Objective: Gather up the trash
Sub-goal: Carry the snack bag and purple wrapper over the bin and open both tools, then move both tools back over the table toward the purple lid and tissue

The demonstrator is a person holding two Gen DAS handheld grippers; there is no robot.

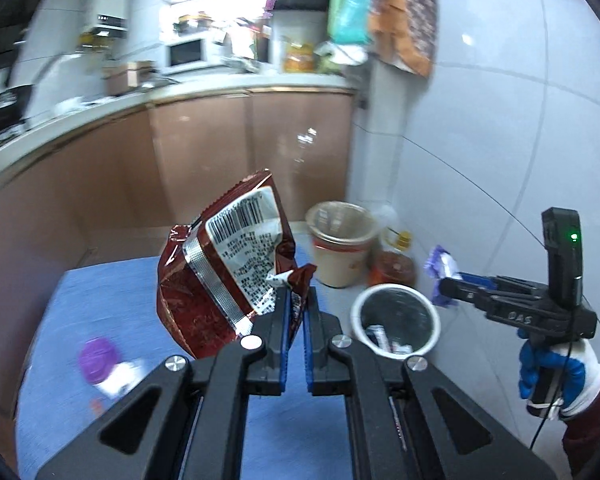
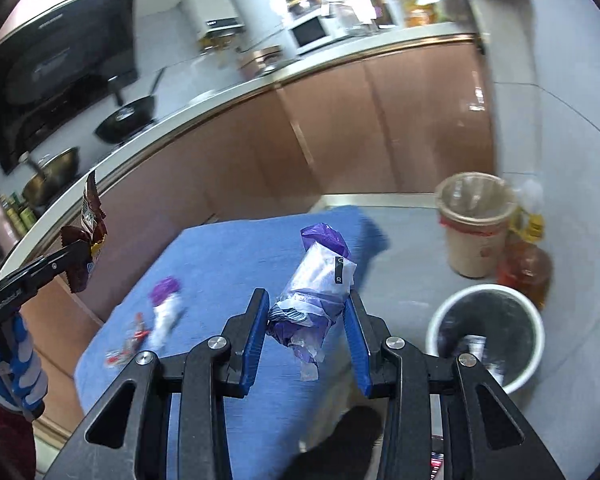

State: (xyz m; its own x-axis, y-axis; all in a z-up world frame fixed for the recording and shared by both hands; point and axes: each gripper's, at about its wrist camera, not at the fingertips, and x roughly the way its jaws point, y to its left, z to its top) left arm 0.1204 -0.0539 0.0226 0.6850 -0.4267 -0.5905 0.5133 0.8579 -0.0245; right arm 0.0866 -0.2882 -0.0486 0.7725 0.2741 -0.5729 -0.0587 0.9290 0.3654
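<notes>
My left gripper (image 1: 297, 300) is shut on a red-brown snack bag (image 1: 224, 264) with a white barcode label, held above the blue table (image 1: 100, 304). In the right wrist view the same bag (image 2: 86, 236) hangs from that gripper at the far left. My right gripper (image 2: 306, 312) is shut on a crumpled purple-and-white wrapper (image 2: 316, 292), its jaws fairly wide around it; it also shows in the left wrist view (image 1: 442, 268). A white-rimmed black bin (image 1: 396, 322) (image 2: 486, 332) stands on the floor to the right, with scraps inside.
A purple-and-white wrapper (image 2: 164, 308) (image 1: 104, 364) and a small red scrap (image 2: 130, 342) lie on the blue table. A beige lined bin (image 2: 474, 224) and oil bottles (image 2: 526, 268) stand by the wall. Kitchen cabinets (image 1: 228, 152) run behind.
</notes>
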